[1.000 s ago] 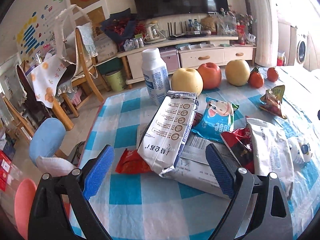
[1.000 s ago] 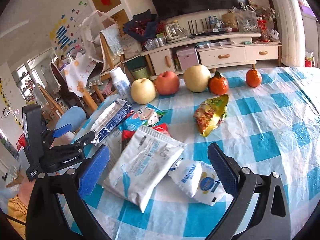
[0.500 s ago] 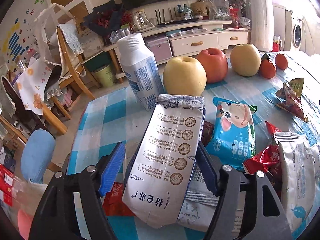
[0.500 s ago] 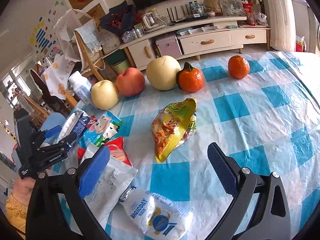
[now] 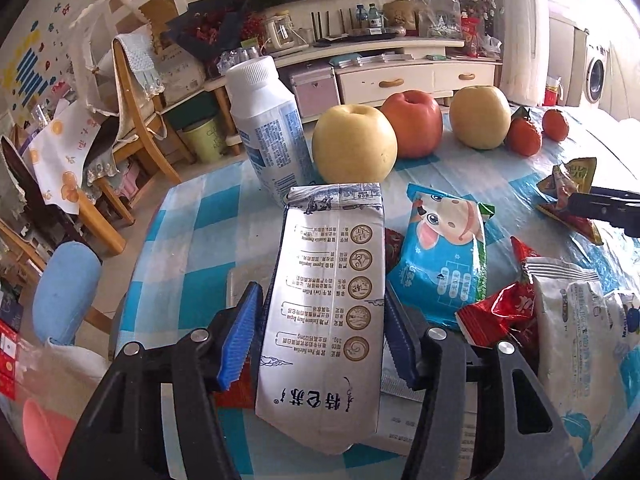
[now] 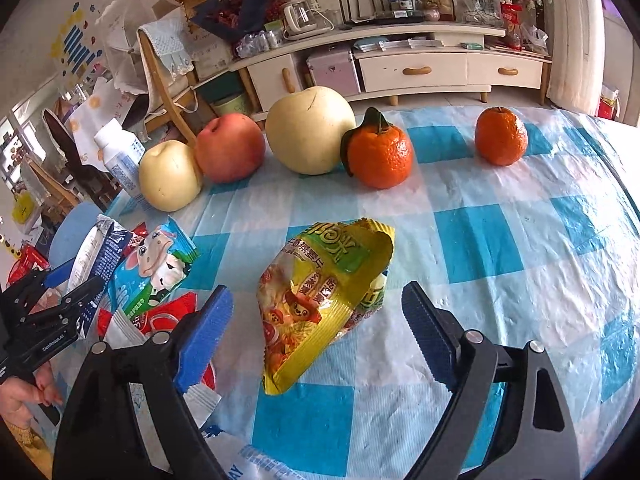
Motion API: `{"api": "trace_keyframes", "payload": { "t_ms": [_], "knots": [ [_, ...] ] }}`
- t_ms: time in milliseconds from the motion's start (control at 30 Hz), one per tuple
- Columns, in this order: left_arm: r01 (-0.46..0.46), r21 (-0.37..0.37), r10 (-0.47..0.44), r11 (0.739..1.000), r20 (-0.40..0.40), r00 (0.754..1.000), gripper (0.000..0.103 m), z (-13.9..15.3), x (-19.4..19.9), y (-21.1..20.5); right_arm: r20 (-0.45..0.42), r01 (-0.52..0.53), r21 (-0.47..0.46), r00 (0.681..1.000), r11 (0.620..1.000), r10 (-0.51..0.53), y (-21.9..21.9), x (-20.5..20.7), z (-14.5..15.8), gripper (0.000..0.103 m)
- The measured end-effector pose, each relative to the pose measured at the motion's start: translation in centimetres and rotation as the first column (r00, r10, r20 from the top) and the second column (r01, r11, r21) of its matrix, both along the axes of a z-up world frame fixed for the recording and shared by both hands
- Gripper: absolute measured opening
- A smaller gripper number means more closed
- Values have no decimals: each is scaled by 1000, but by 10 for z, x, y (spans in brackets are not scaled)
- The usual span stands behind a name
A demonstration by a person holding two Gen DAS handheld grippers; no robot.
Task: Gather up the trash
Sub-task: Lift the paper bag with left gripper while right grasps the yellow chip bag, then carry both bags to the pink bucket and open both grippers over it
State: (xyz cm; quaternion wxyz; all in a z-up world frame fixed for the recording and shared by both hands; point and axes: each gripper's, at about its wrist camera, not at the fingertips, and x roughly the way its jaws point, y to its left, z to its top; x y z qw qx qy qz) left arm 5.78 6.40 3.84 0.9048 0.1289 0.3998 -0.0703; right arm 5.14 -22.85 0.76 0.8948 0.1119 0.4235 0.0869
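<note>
Trash is split between our two hands. Milk carton (image 5: 326, 320) lies between the left hand-held gripper (image 5: 320, 340) pads, long axis pointing away from us; pads touch both sides, gripping it. Yellow snack bag (image 6: 320, 300) lies dead ahead of the right hand-held gripper (image 6: 316, 332), which is open and astride its tail. Fruit row (image 6: 310, 130) beyond; blue wrapper (image 5: 442, 256) just beside the carton on the surface (image 6: 520, 220).

Lit brightly by daylight from the right, blown out at that edge, sharp centrally, bent by fisheye.
</note>
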Motion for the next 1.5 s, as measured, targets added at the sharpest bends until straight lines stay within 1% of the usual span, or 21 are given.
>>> {"api": "trace_keyframes", "payload": {
  "t_ms": [67,133,233,300,367,500,667,800,900,1000,1133,1233,1500],
  "knots": [
    [-17,-17,17,1000,-7,1000,59,1,-1,2,-11,-5,-14,1000,1000,5,1,5,-4,67],
    [-28,-18,28,999,-1,1000,57,2,-5,3,-3,-13,-20,1000,1000,13,2,6,-4,65],
    [-60,-35,60,998,14,998,57,7,-11,8,7,-16,-24,1000,1000,16,-1,4,-6,59],
    [-77,-45,78,996,25,997,57,9,-17,12,13,-18,-21,1000,1000,19,-3,2,-5,49],
    [-94,-58,95,994,23,995,56,10,-22,17,15,-16,-16,1000,1000,17,-5,1,-5,43],
    [-136,-87,139,987,19,990,56,9,-37,27,23,-13,7,1000,1000,13,-4,-2,-3,38],
    [-198,-123,201,972,11,980,56,14,-66,40,63,-22,36,998,999,19,-1,-13,5,36],
    [-246,-134,249,960,11,968,56,22,-102,50,96,-36,56,995,998,30,2,-22,10,35],
    [-278,-199,282,940,-7,959,56,30,-127,62,116,-52,77,992,996,43,2,-29,15,34],
    [-283,-198,289,938,2,957,56,31,-143,66,141,-67,85,988,994,55,3,-36,21,34],
    [-266,-221,276,938,16,961,56,31,-146,73,163,-77,78,985,994,63,7,-43,26,34],
    [-263,-236,271,936,3,962,56,24,-143,80,178,-90,58,981,994,78,13,-47,29,34],
    [-262,-241,274,935,17,961,56,24,-141,97,228,-126,0,966,992,123,35,-67,43,34]
  ]
}}
